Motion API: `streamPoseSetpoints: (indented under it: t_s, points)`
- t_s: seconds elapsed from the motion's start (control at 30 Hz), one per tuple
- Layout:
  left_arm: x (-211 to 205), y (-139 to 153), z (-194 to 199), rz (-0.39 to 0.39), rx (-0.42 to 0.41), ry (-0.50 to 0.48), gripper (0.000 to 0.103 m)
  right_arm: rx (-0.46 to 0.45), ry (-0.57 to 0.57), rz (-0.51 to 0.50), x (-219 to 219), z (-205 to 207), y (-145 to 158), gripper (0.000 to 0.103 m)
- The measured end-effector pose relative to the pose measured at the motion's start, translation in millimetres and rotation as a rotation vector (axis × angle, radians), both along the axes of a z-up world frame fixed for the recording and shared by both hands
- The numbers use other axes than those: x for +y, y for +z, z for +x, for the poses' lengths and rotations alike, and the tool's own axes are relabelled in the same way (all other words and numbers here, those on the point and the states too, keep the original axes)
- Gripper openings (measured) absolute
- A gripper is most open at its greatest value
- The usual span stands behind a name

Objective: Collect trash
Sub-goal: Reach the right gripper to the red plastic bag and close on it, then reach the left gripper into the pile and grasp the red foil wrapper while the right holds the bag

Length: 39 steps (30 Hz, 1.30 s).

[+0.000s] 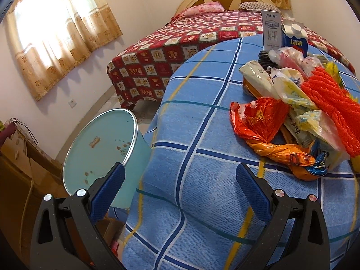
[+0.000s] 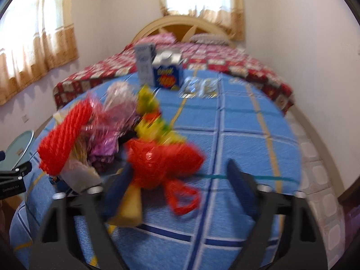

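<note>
Left gripper (image 1: 180, 175) had jaws spread wide, nothing between them but blue checked tablecloth (image 1: 202, 202). Right gripper (image 2: 177, 175) had jaws partly open around a red plastic bag (image 2: 162, 159), which sat against the left-hand finger with a clear gap to the other; the view was blurred, so I couldn't confirm a pinch and counted it as not gripped.

Trash pile (image 1: 292, 112) lay ahead and right of the left jaws: red wrapper, orange wrapper, orange-red mesh sleeve (image 1: 333, 108), clear bags. Two milk cartons (image 1: 294, 40) stood upright beyond it, well apart from both grippers.

Teal bin (image 1: 101, 148) sat on the floor just past the left finger, below the table edge, mouth tilted toward the camera, probably parked there so trash could drop straight off the edge.

My read: the right gripper took the pick because the bag was the nearest loose piece; the left looked free to handle the bin side.
</note>
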<state>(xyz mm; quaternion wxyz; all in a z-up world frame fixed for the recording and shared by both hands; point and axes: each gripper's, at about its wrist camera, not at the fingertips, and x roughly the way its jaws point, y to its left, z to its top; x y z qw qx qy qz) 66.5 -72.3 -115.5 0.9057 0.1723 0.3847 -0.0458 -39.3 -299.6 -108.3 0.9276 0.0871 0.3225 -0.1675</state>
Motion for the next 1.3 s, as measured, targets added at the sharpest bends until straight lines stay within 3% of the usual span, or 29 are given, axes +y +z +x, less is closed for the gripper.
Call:
streamPoseSetpoints:
  t_s: [0.03,0.07,0.13,0.3,0.57,0.93,1.3]
  points:
    - [-1,0,0,-0.005,0.005,-0.003,0.097,0.011,0.021,0.025,-1,3,-4,0.04]
    - [-2,0,0,-0.006,0.007,-0.005,0.097,0.018,0.043,0.056,-3,5,-7,0.038]
    - [-5,0,-2,-0.007,0.009,-0.014,0.097,0.006,0.06,0.043,-2,4,-7,0.023]
    - [-14,2,-6,-0.031,0.025,-0.031,0.097,-0.012,0.07,0.041,-2,-6,-1,0.011]
    - [-30,8,-11,-0.066,0.036,-0.055,0.097,-0.04,0.042,0.012,-12,-24,10,0.009]
    - [-59,-10,-1,-0.084,0.07,-0.056,0.097,-0.032,0.032,0.039,-20,-27,-4,0.009]
    - [-37,-1,15,-0.146,0.103,-0.012,0.097,-0.045,0.027,0.048,-23,-29,-6,0.009]
